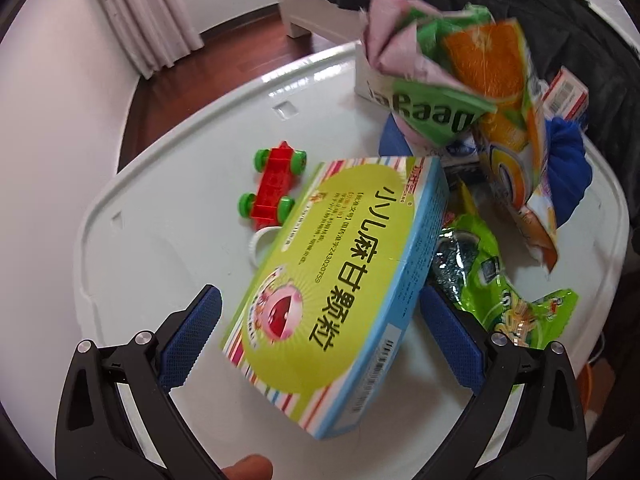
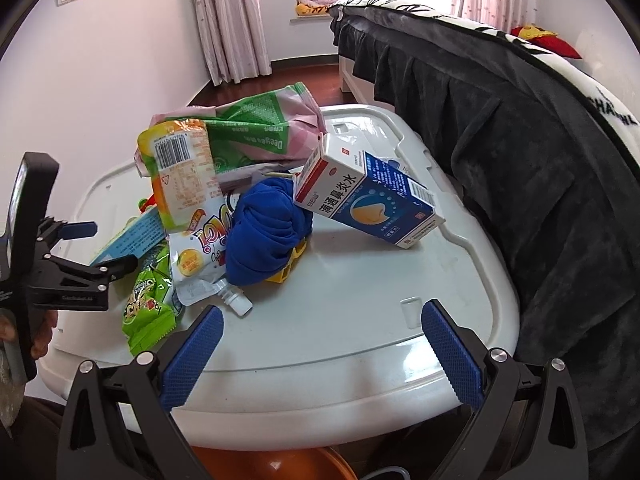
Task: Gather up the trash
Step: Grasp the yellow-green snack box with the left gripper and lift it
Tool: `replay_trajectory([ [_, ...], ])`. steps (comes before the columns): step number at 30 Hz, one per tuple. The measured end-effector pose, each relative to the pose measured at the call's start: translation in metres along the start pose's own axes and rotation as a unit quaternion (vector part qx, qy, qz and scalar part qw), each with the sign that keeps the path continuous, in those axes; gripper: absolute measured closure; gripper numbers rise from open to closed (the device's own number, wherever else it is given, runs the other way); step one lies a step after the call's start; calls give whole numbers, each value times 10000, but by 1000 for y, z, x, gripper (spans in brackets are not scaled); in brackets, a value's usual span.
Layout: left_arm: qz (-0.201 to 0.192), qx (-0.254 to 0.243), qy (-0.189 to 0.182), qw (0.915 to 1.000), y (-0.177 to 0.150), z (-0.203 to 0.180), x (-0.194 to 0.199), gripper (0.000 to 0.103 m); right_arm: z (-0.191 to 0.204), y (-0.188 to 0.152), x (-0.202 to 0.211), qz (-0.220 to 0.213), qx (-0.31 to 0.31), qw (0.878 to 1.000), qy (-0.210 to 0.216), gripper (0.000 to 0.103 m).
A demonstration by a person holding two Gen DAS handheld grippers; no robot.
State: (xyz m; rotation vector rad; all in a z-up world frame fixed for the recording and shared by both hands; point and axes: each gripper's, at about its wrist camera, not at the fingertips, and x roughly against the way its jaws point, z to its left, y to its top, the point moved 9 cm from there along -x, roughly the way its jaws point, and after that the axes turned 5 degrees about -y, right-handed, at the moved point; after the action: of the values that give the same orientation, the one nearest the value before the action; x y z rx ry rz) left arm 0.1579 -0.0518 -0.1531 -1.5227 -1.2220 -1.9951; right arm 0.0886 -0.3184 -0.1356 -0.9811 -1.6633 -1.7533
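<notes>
Trash lies heaped on a white plastic lid (image 2: 360, 320) that fills the middle of both views. In the left wrist view the left gripper (image 1: 320, 340) stands wide open at the bottom of the frame, and a green medicine box (image 1: 336, 292) sits tilted between its blue pads; its blue edge looks to be against the pad on the right, while the pad on the left is clear of it. Whether the box is gripped I cannot tell. Upper left of the box lies a red toy car (image 1: 274, 184), and to its right a green snack wrapper (image 1: 492, 280) and an orange juice pouch (image 1: 504, 120). In the right wrist view the right gripper (image 2: 320, 348) is wide open and holds nothing, low at the near edge of the lid. A white and blue box (image 2: 368, 196) leans on a blue cloth (image 2: 264, 232) above it, well apart from the pads
</notes>
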Motion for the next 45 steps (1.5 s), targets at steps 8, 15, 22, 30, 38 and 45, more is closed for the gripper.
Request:
replay_trajectory([
  [8,391,-583,365,9969,-12,-11,-25,7,6,-1,-8,131,-23,9997,186,5],
  [15,134,-46,-7,9999,3,-4,-24,13,2,-2,-11,147,-91,9998,126,5],
  [22,-459,79,-328,9984,22,-6,-3,46,17,-2,-6,125,289,9993,180,19],
  [30,-790,437,-502,9947,18,-8,16,69,19,2,8,75,340,9992,199,19],
  [38,-1260,573,-508,9891,15,-9,47,72,22,19,30,-204,366,9987,284,19],
  [45,-1555,883,-423,9830,-3,-1,78,72,63,57,37,-441,529,9938,872,19],
])
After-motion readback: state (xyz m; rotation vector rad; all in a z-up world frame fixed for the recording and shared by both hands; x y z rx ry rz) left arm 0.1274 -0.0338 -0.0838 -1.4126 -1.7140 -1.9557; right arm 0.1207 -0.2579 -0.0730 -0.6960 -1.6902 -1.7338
